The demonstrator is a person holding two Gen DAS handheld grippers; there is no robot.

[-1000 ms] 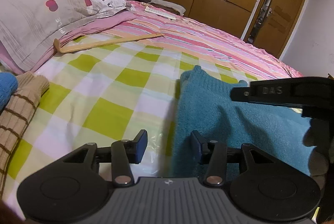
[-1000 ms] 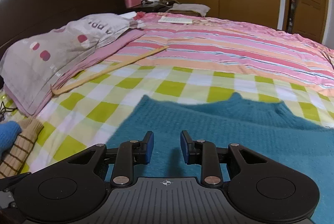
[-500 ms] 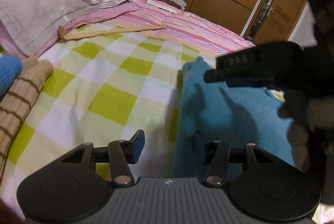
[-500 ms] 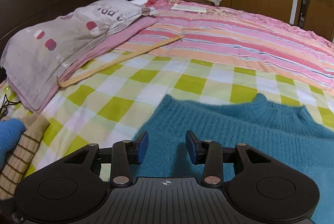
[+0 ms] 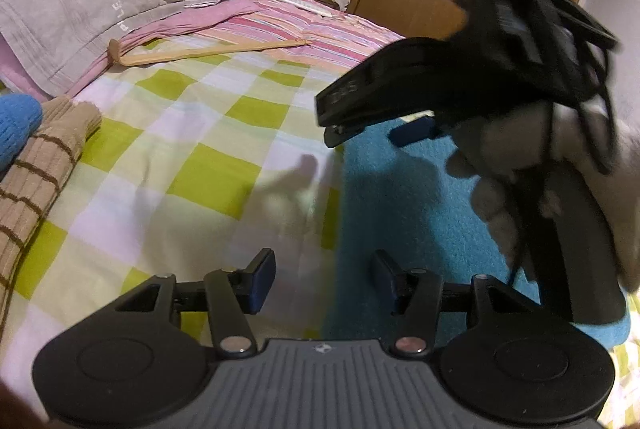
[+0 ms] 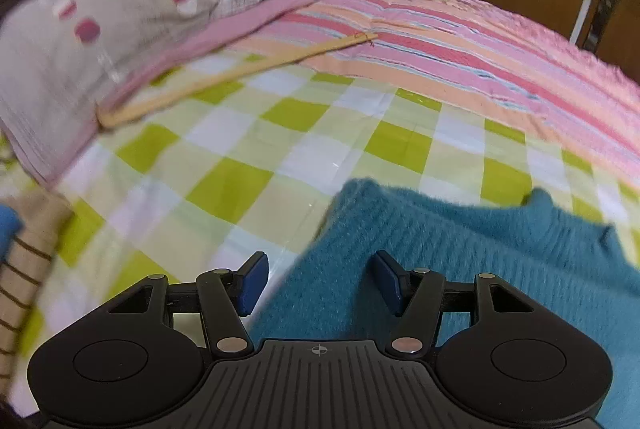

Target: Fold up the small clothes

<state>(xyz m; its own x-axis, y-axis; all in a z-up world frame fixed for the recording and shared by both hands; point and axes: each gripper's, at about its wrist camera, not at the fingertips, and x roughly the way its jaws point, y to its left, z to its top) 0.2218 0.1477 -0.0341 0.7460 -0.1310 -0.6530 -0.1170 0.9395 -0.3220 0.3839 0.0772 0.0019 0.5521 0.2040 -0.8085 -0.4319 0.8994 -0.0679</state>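
Right wrist view: the right gripper (image 6: 318, 279), its jaws just opened wide, hangs empty over the teal sweater (image 6: 460, 257) at lower right on the checkered bed (image 6: 240, 185). Left gripper (image 5: 324, 281) gapes at the sweater's edge. Farther, upper left, a pillow (image 6: 100, 29).

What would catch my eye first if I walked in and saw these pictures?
Probably the fuzzy teal sweater lying flat on the green-checked bedspread, near the camera. Above it the right gripper hangs open, its jaws having just widened with nothing between them. Farther back, a long wooden stick lies beside the grey pillow.
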